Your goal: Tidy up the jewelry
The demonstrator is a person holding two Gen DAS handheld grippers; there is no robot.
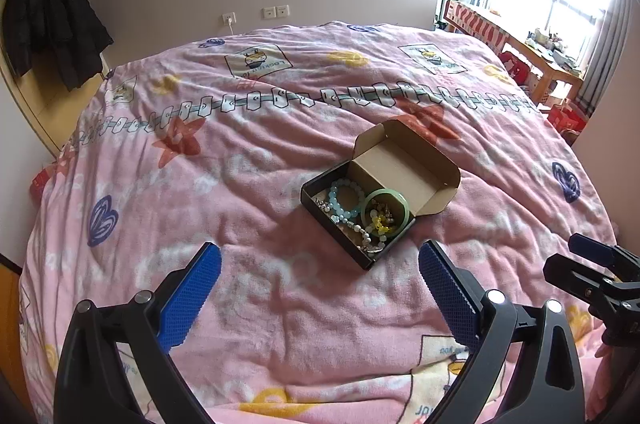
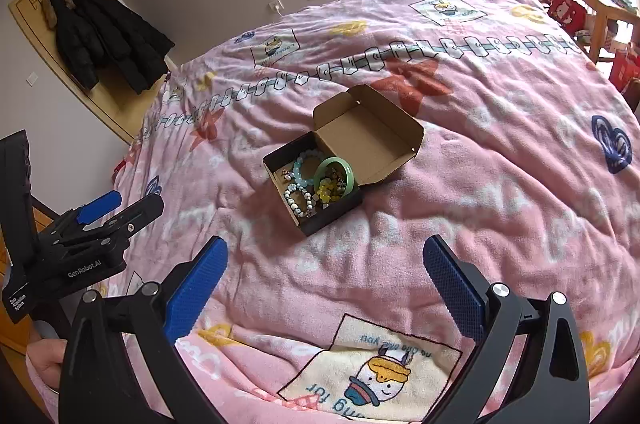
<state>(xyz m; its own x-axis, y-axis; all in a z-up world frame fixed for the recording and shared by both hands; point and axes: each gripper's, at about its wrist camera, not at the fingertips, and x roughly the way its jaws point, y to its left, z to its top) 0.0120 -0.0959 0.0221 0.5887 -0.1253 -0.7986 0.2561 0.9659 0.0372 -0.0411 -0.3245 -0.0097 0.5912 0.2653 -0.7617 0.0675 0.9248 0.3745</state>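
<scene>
A small black cardboard box (image 1: 320, 200) with its brown lid (image 1: 404, 164) flipped open lies on the pink bed cover. Inside are a pale blue bead bracelet (image 1: 344, 200), a green bangle (image 1: 386, 212), yellow beads and small metal pieces. The box also shows in the right wrist view (image 2: 280, 160), with the bangle (image 2: 334, 174) and blue bracelet (image 2: 302, 170). My left gripper (image 1: 320, 260) is open and empty, just short of the box. My right gripper (image 2: 326, 256) is open and empty, also short of the box. Each gripper shows in the other's view: the right one (image 1: 592, 264), the left one (image 2: 120, 208).
The pink patterned bed cover (image 1: 200, 184) fills both views. Dark coats (image 1: 52, 24) hang at the far left wall. A wooden table (image 1: 540, 52) with clutter stands by the window at the right.
</scene>
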